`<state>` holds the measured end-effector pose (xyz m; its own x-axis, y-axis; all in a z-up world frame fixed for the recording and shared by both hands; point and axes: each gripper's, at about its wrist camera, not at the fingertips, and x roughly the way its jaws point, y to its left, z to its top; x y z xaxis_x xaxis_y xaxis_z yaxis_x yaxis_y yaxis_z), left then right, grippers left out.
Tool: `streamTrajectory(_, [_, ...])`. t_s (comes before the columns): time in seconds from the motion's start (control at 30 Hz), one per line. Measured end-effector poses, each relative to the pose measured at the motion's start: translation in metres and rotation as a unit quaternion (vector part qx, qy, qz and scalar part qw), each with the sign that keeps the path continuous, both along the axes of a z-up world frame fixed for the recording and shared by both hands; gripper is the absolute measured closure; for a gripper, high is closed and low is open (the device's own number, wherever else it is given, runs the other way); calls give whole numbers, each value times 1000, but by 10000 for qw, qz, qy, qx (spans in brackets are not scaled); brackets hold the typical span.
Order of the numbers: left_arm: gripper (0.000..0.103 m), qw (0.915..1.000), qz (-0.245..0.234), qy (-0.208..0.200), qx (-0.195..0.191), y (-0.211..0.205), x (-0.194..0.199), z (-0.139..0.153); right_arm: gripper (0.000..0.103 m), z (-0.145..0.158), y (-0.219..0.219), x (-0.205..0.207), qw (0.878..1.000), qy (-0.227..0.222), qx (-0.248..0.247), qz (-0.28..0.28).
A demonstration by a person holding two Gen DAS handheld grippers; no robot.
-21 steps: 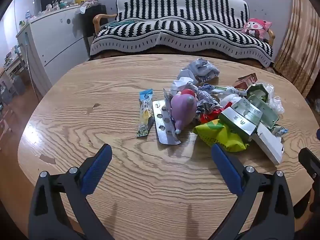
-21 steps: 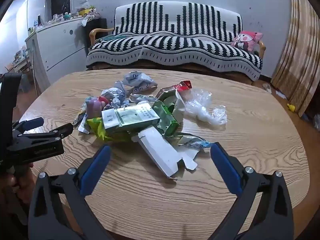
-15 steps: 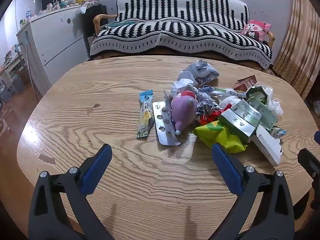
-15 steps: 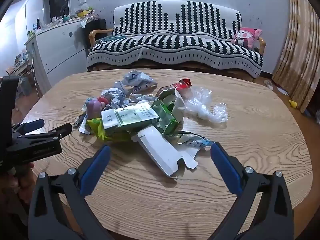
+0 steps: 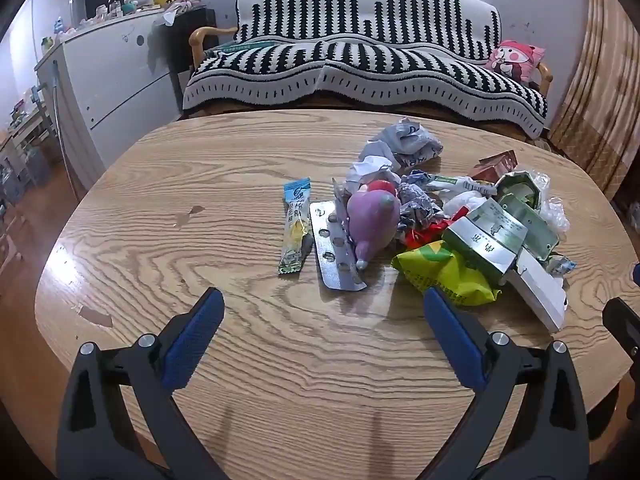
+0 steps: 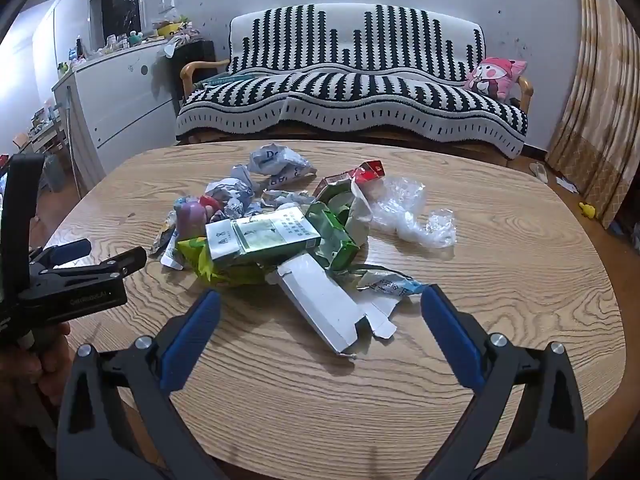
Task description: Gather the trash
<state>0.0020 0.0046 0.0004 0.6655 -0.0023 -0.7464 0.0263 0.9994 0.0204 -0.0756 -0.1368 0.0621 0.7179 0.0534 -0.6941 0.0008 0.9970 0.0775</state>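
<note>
Both claws, left and right, gape wide and empty above the counter, near the trash.

Both my cams sit at the near edge of the table, tilted down, facing the sofa. Left wrist view looks from the left of the trash pile, pile right of centre, mid-range. Right wrist view sits further right, pile centre-left, slightly nearer. Shared: table, pile, sofa, cabinet. The right view also catches the left gripper at its left edge.
</note>
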Motion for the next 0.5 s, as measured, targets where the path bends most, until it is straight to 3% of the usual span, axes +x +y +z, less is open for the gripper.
streamTrajectory(0.5, [6,10000,23,-7,-15,3,-1,0,6,1,0,-1,10000,-12,-3,-4])
